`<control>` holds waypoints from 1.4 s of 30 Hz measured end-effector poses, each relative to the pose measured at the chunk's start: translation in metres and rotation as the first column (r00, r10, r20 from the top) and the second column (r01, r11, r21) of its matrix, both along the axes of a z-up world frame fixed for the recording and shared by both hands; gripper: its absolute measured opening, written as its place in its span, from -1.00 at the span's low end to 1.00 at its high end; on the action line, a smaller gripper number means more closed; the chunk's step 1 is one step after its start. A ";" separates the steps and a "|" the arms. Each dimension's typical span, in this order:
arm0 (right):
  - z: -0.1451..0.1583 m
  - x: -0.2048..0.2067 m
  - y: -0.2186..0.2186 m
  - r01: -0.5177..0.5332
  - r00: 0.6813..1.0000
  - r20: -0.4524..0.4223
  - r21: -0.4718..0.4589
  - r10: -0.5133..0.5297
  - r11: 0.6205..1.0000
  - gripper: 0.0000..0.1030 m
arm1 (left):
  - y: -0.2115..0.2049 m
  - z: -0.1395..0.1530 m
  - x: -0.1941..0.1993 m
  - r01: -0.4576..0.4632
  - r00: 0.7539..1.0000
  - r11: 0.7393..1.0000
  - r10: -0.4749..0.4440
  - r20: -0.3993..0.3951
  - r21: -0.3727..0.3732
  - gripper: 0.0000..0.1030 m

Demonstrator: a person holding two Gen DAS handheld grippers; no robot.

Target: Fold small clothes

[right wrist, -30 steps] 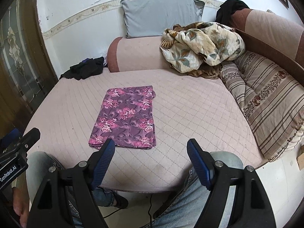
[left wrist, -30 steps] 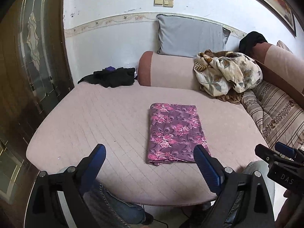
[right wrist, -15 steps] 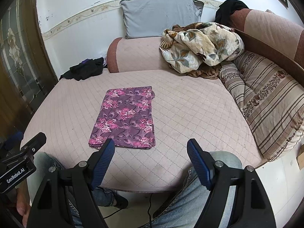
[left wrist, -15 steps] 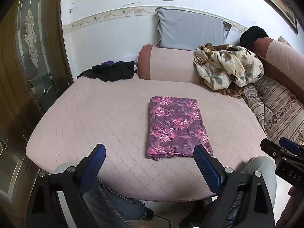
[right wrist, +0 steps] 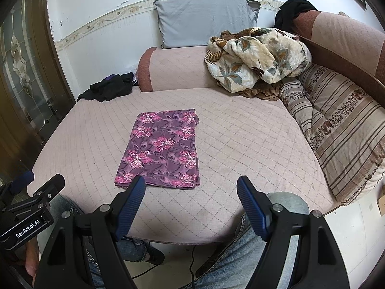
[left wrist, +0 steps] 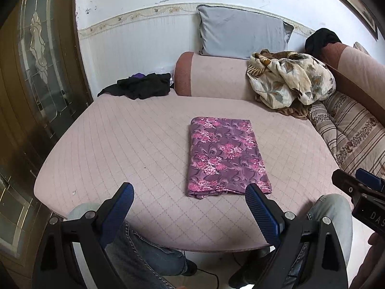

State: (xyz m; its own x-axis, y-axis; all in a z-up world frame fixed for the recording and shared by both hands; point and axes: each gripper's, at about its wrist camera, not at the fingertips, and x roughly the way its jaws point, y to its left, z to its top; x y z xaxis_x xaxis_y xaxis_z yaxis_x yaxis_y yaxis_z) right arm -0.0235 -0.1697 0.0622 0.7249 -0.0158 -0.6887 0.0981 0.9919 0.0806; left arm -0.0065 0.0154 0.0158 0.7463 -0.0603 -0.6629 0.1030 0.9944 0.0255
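Jaws of both grippers gape empty; folded floral cloth [left wrist: 225, 155] lies on sofa [left wrist: 125, 144].

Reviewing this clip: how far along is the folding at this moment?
Done: the purple floral cloth lies as a flat folded rectangle on the pink quilted sofa seat. In hand: nothing; the left gripper and right gripper are open and clear of it. Possibly left: a rumpled dark clothes pile at the seat's far left corner.
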 end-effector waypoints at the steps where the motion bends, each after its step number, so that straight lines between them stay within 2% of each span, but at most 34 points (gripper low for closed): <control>1: 0.000 0.000 0.000 0.000 1.000 0.000 0.001 0.000 1.000 0.50 | 0.000 0.000 0.001 0.001 1.000 1.000 -0.001 0.000 0.001 0.87; 42: -0.001 0.012 0.009 -0.021 1.000 -0.009 -0.005 0.021 1.000 0.50 | 0.015 -0.004 0.015 -0.013 1.000 1.000 0.013 -0.019 0.002 0.87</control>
